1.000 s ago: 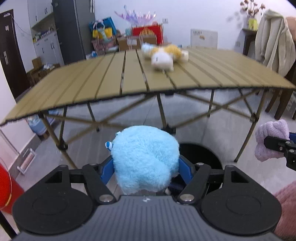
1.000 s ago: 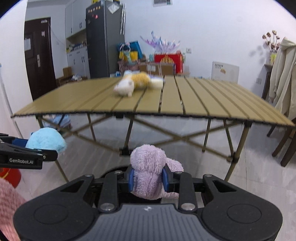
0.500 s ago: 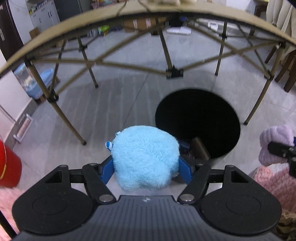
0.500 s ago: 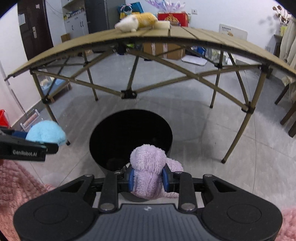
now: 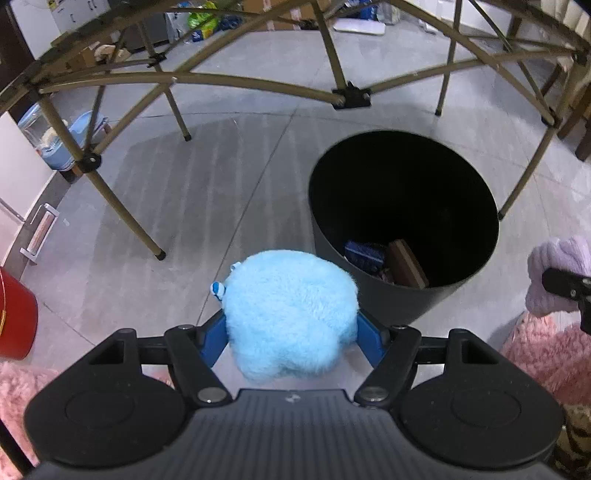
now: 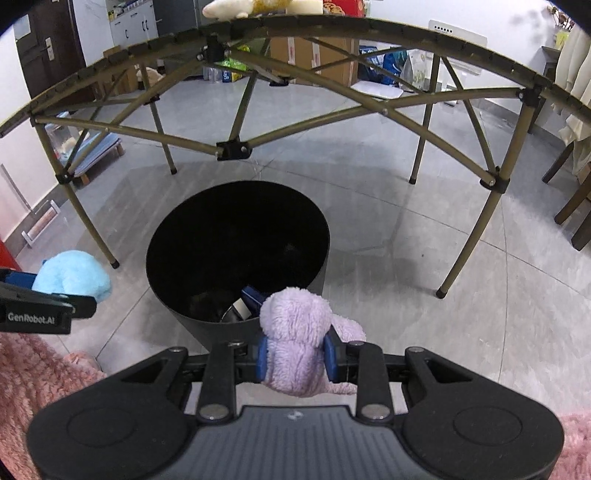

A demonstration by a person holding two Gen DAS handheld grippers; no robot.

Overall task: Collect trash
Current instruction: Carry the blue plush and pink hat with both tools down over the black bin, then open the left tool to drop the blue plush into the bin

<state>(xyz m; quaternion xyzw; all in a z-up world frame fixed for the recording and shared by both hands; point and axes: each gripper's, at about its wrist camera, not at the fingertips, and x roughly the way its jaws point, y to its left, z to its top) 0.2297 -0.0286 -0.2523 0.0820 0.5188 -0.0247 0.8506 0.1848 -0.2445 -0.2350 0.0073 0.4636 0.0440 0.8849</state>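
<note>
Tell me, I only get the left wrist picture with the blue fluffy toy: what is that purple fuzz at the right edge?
Observer: A purple plush toy, clamped in the right claw at the near rim of the black bin.
Operator: Is anything still up on the table? I see only its legs.
Observer: Yes, a white and yellow plush lies on the tabletop.
Operator: Is the blue toy over the bin yet?
Observer: No. From the right wrist, the blue plush toy in the left claw is beside the bin, over bare floor.
</note>
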